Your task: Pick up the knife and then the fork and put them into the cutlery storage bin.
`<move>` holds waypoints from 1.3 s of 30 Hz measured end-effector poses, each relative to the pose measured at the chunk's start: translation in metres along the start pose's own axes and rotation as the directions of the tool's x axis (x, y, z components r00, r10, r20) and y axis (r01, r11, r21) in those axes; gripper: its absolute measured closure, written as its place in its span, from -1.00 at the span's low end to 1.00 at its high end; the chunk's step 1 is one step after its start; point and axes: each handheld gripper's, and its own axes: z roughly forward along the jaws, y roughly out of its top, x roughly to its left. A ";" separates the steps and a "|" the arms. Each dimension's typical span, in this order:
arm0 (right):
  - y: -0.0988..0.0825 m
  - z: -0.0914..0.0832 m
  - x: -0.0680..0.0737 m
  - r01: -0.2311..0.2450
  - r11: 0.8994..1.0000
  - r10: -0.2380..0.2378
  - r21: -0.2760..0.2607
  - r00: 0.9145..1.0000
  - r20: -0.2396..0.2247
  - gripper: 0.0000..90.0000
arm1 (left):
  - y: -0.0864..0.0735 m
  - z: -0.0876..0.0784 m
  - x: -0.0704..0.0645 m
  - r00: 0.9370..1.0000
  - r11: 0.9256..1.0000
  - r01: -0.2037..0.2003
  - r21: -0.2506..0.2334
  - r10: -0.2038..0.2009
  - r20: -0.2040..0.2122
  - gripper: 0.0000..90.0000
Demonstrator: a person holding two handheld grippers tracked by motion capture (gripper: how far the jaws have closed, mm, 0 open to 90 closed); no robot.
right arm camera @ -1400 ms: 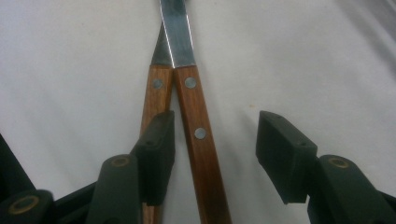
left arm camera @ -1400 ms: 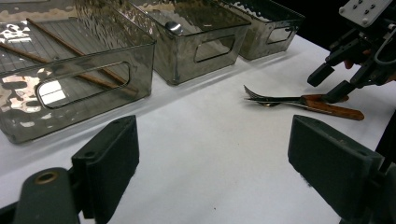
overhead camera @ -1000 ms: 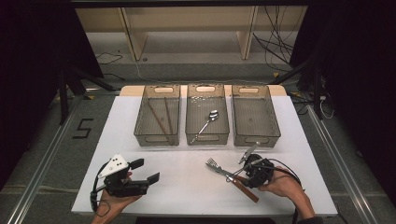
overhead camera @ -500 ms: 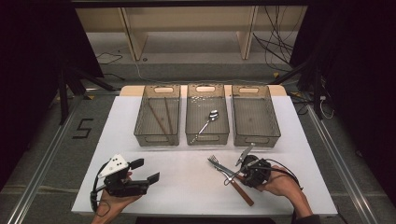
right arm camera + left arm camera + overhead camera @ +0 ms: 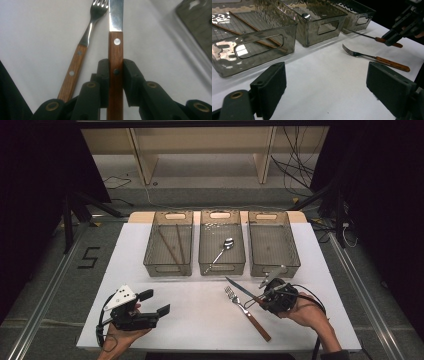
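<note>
The knife (image 5: 243, 292) is sitting clamped in the right claw (image 5: 263, 297), near the right front of the white counter (image 5: 200, 320). In the right gripper view the two black pads are pressing against both sides of its wooden handle (image 5: 115, 75), with the steel blade (image 5: 116, 15) pointing straight ahead, away from the camera. That claw's jaws have just been closing, and the knife handle is between them. In the high view the blade is angling up and to the left, toward the front edge of the middle bin (image 5: 221, 250), and it is looking raised off the counter rather than lying flat, though how high I cannot tell.

The fork (image 5: 247, 312) is lying on the counter just beside the knife, its tines toward the bins and its wooden handle running back toward the person's right hand (image 5: 305, 312). In the right gripper view it is lying left of the knife, tilted, and not touching the pads.

The left claw (image 5: 155, 302) is resting low at the left front of the counter, held in the person's left hand (image 5: 122, 335). In the left gripper view its two black jaws are standing wide apart with bare counter between them, so it is released.

Three clear smoky bins are standing in a row at the back. The left bin (image 5: 169, 247) is holding two chopsticks (image 5: 175, 245), the middle one a spoon (image 5: 220, 252), and the right bin (image 5: 273, 245) is standing just beyond the right claw.
</note>
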 end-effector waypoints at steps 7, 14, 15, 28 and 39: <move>0.004 -0.016 -0.013 -0.058 0.994 0.060 -0.089 0.998 0.020 0.71 | 0.000 -0.002 0.002 1.000 1.000 0.005 -0.018 -0.005 -0.004 -0.65; 0.015 -0.028 -0.031 -0.132 0.974 0.143 -0.183 0.989 0.049 0.71 | 0.000 -0.002 0.002 1.000 1.000 0.006 -0.023 -0.006 -0.006 -0.65; 0.017 -0.030 -0.033 -0.141 0.972 0.153 -0.189 0.987 0.050 0.71 | 0.000 -0.002 0.002 1.000 1.000 0.005 -0.023 -0.005 -0.006 -0.65; 0.036 -0.039 -0.066 -0.245 0.930 0.276 -0.273 0.958 0.079 0.71 | 0.000 -0.003 0.001 1.000 0.999 0.003 -0.041 -0.004 -0.011 -0.65; 0.053 -0.042 -0.090 -0.325 0.899 0.363 -0.294 0.928 0.083 0.71 | 0.000 -0.003 0.001 1.000 0.999 0.005 -0.043 -0.005 -0.010 -0.65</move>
